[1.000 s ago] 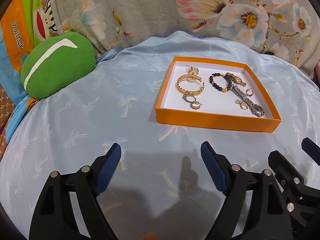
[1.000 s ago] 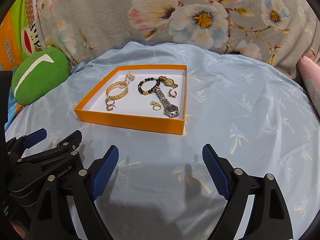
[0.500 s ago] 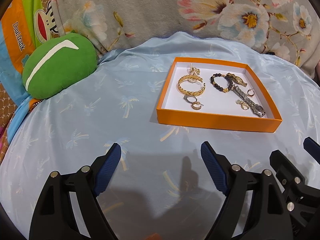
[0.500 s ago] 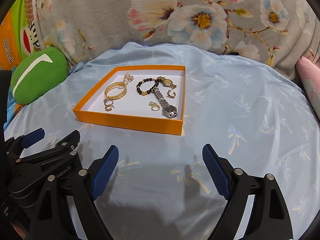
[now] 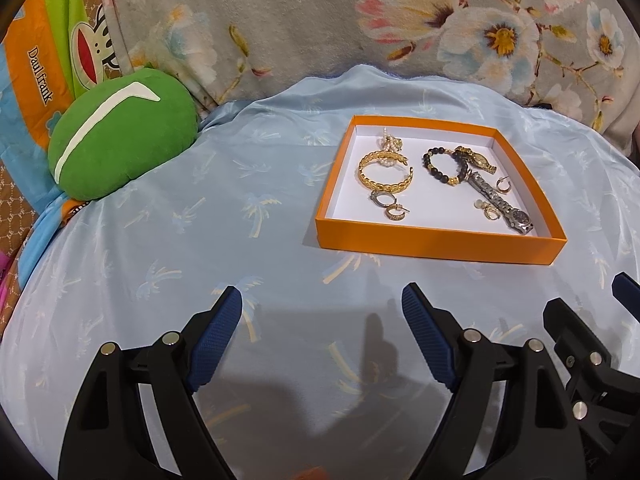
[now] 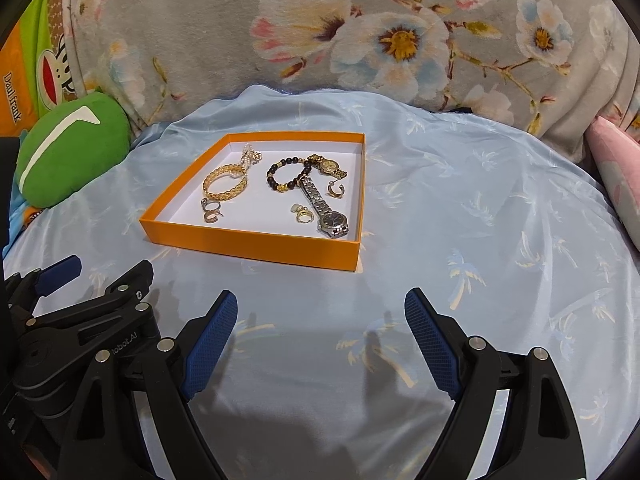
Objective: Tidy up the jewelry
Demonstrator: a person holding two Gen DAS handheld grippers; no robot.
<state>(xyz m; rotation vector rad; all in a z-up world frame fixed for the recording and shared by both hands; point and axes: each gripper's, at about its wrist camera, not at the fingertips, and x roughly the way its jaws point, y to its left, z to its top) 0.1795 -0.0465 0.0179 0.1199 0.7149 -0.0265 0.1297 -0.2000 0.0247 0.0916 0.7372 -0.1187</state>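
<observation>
An orange tray [image 5: 436, 240] [image 6: 256, 242] with a white floor lies on the light blue cloth. In it lie a gold bangle [image 5: 385, 176] [image 6: 225, 186], a black bead bracelet [image 5: 442, 163] [image 6: 289, 174], a silver watch [image 5: 500, 206] [image 6: 326, 208], a gold watch [image 5: 476, 158] [image 6: 329, 166], a pearl piece [image 5: 390, 142] and several small earrings [image 5: 390, 206] [image 6: 210, 210]. My left gripper [image 5: 322, 312] is open and empty, in front of the tray and left of it. My right gripper [image 6: 320, 316] is open and empty, in front of the tray's right corner.
A green cushion [image 5: 120, 132] [image 6: 68, 156] lies at the far left. A floral blanket [image 5: 360, 20] rises behind the cloth. A pink cushion [image 6: 616, 164] sits at the right edge. Each gripper shows at the edge of the other's view.
Both views have shifted slightly; the tray sits a little lower and farther left in the right wrist view. The jewelry has not moved and both grippers stay open.
</observation>
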